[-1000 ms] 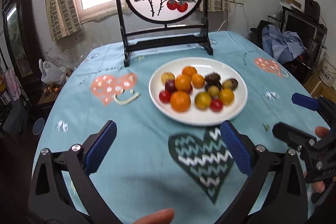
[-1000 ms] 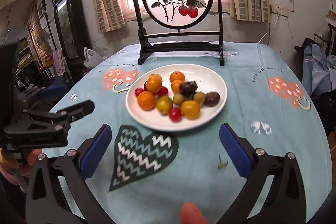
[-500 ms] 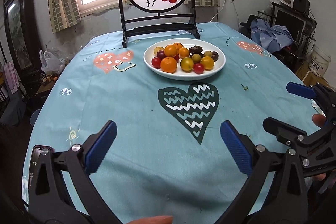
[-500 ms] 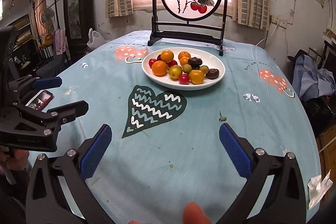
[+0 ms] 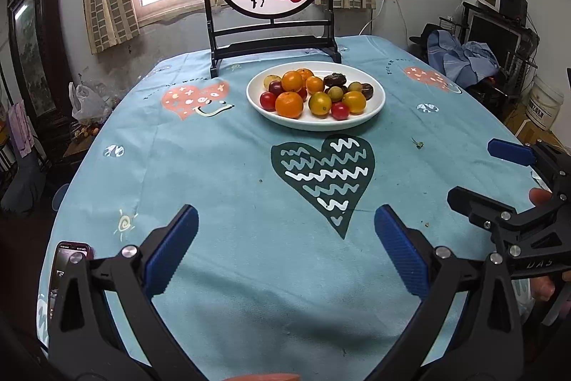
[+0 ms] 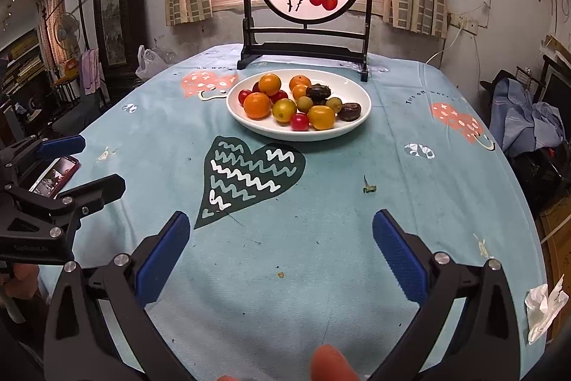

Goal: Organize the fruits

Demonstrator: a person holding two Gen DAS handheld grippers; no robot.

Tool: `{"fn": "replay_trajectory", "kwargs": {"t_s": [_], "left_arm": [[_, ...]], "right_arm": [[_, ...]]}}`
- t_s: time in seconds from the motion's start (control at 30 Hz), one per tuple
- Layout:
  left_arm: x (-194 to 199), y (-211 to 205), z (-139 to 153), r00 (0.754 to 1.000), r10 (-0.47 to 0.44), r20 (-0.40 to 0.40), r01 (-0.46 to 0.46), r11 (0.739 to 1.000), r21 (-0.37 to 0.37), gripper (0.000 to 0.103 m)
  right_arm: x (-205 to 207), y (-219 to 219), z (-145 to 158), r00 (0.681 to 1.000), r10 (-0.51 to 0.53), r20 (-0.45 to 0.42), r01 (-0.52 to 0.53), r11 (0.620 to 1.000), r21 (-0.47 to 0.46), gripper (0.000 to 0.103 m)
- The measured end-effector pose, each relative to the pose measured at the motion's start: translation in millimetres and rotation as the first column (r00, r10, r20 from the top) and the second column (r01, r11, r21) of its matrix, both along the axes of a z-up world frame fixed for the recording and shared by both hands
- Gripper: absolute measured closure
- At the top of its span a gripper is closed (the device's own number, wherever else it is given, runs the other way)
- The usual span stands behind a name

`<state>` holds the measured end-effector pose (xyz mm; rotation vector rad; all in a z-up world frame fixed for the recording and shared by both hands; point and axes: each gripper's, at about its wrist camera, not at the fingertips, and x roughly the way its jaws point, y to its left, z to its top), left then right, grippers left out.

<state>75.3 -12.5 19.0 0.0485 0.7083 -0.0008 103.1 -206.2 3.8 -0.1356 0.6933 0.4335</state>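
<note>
A white oval plate (image 5: 374, 104) sits on the tabletop (image 5: 232, 166), well toward the far side, just behind a dark heart printed on the blue cloth. All the fruit is heaped together on it, touching. Three oranges (image 5: 289, 104) cluster at the left and middle, the biggest one nearest the front rim. Red cherry tomatoes (image 5: 339, 110) sit at the front and the left edge, with another tucked between the oranges. Two yellow tomatoes (image 5: 319, 103) lie side by side at the front. Small greenish-yellow fruits (image 6: 305, 104) rest in the middle, and dark brown wrinkled dates (image 6: 349, 111) lie toward the right and back.
</note>
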Motion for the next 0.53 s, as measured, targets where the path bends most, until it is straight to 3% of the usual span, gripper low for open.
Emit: {"fn": "replay_trajectory", "kwargs": {"t_s": [0.53], "left_arm": [[5.1,3.5,-6.2,1.0,0.03,-0.006,-0.03,0.999,-0.01,0.002]], "right_arm": [[0.8,-2.0,-0.6,1.0,-0.007,-0.003,0.007,1.0,-0.002,0.001]]}}
